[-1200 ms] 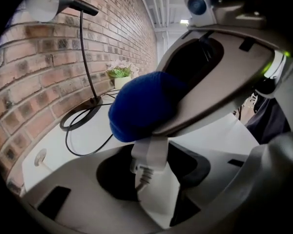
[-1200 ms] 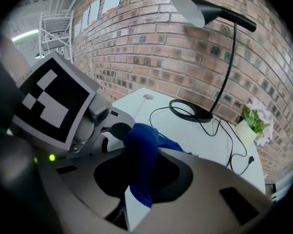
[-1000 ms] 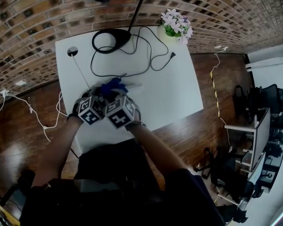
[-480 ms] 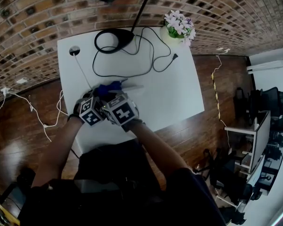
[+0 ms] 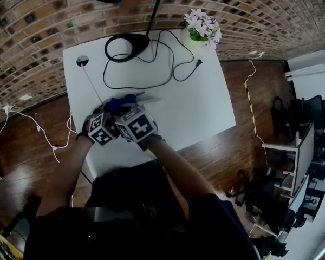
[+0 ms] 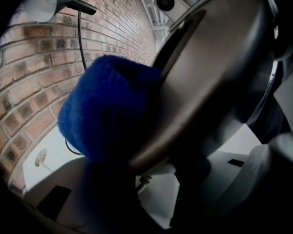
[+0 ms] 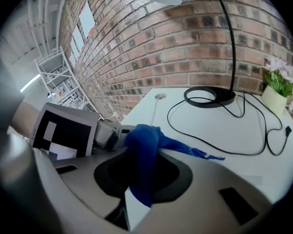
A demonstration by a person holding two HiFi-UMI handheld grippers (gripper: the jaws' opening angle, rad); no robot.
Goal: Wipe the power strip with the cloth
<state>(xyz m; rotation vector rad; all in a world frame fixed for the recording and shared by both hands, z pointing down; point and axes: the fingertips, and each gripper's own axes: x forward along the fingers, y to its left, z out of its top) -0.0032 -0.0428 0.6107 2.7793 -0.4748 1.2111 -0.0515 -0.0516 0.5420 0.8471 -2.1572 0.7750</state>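
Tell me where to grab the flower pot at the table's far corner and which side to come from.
Grip the flower pot by its pale wall, below the flowers, coming in level across the table. The blooms spread over the rim, so a grasp from above would likely crush them, and the brick wall stands behind it. The pot stands upright.

Left tongs (image 5: pixel 112 109) and right tongs (image 5: pixel 128 105) carry black-and-white marker cubes (image 5: pixel 136 124); the person (image 5: pixel 70 167) wears a dark top (image 5: pixel 151 221).
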